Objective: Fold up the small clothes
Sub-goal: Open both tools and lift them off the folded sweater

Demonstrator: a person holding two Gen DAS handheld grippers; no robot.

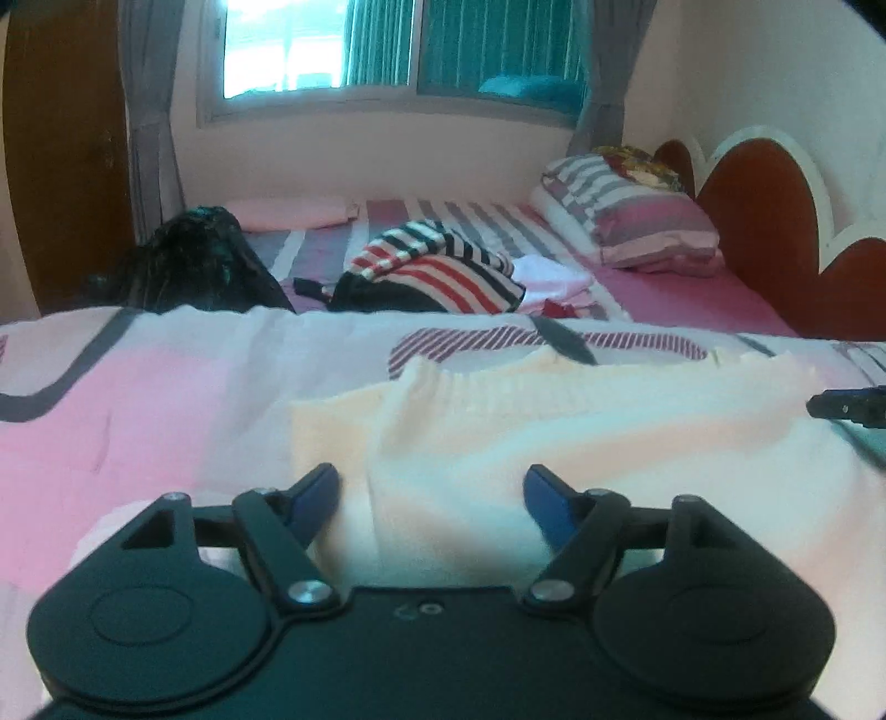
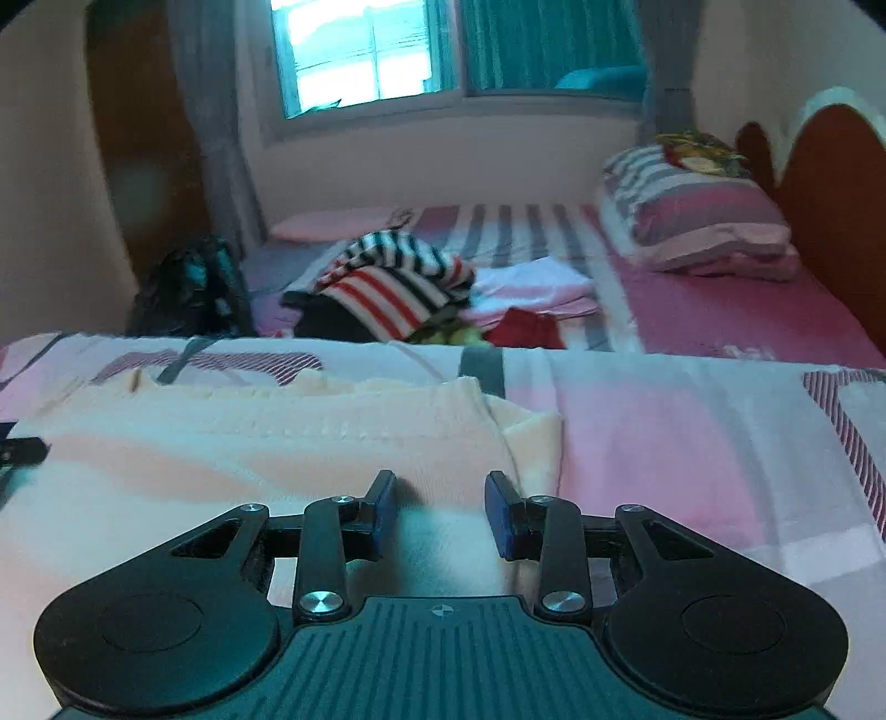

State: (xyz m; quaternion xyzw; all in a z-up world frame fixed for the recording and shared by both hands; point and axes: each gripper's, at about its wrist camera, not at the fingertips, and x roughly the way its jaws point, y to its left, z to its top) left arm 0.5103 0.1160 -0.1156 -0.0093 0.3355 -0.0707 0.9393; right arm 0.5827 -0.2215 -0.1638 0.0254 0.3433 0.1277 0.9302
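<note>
Bedroom, window (image 1: pixel 387 50) at back with grey curtains (image 1: pixel 149 105), bed (image 1: pixel 692 299) with pink and striped sheet, red scalloped headboard (image 1: pixel 775 221) on the right. Foreground is a raised surface covered by a pink, white and grey patterned blanket (image 1: pixel 138 399).

Cream knit garment (image 1: pixel 498 432) lies spread on the blanket, ribbed edge toward the far side, a folded-over flap on its left side in the left wrist view. In the right wrist view its right edge (image 2: pixel 531 437) is doubled over, blanket bare beside it.

Left tool (image 1: pixel 432 493) low over the near part of the garment, blue pads spread wide, cloth lying between them, pads not pressing it. Right tool (image 2: pixel 441 507) also over the garment near its right edge, pads apart by a narrower gap, cloth below and between them, no pinch visible. Tip of the right tool shows at the right edge of the left wrist view.

Behind the blanket on the bed: pile of clothes with a red, white and black striped top (image 1: pixel 443 271), pale pink folded items (image 1: pixel 554 277), something red (image 2: pixel 526 327) beside them, black bag (image 1: pixel 194 266) on the left. Striped pillow (image 1: pixel 637 221) by the headboard, a colourful printed thing (image 1: pixel 642 163) on top of it, too blurred to name.
</note>
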